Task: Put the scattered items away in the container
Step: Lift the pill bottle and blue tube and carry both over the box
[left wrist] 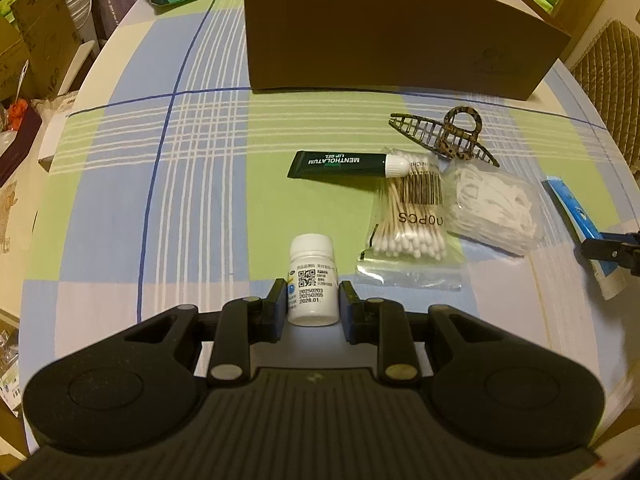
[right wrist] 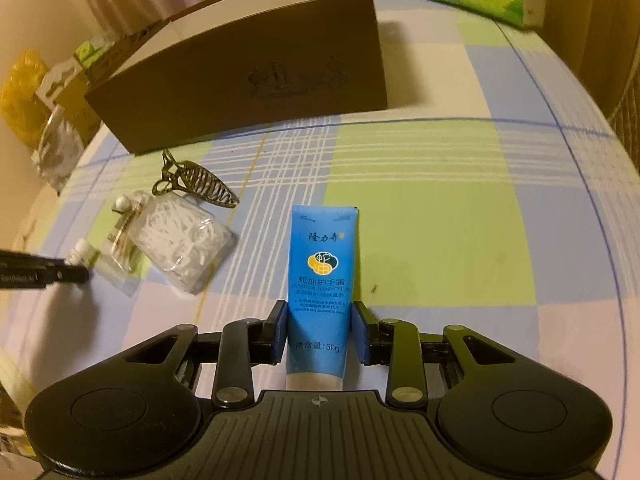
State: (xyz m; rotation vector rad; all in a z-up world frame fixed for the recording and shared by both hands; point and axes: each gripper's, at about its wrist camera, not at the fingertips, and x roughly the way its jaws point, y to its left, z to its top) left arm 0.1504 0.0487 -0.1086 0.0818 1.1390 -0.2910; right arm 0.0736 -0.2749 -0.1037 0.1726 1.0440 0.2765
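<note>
Left gripper (left wrist: 313, 304) clamps my white pill bottle (left wrist: 312, 280), right gripper (right wrist: 319, 332) pinches the blue hand cream tube (right wrist: 322, 280) — both short of the brown box (left wrist: 400, 32); I'd lift straight up, clearing its wall before releasing.

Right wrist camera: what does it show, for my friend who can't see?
The right gripper has its fingers closed on a blue hand cream tube on a checked tablecloth. A brown cardboard box stands behind; a hair claw clip and bagged cotton swabs lie left.
</note>
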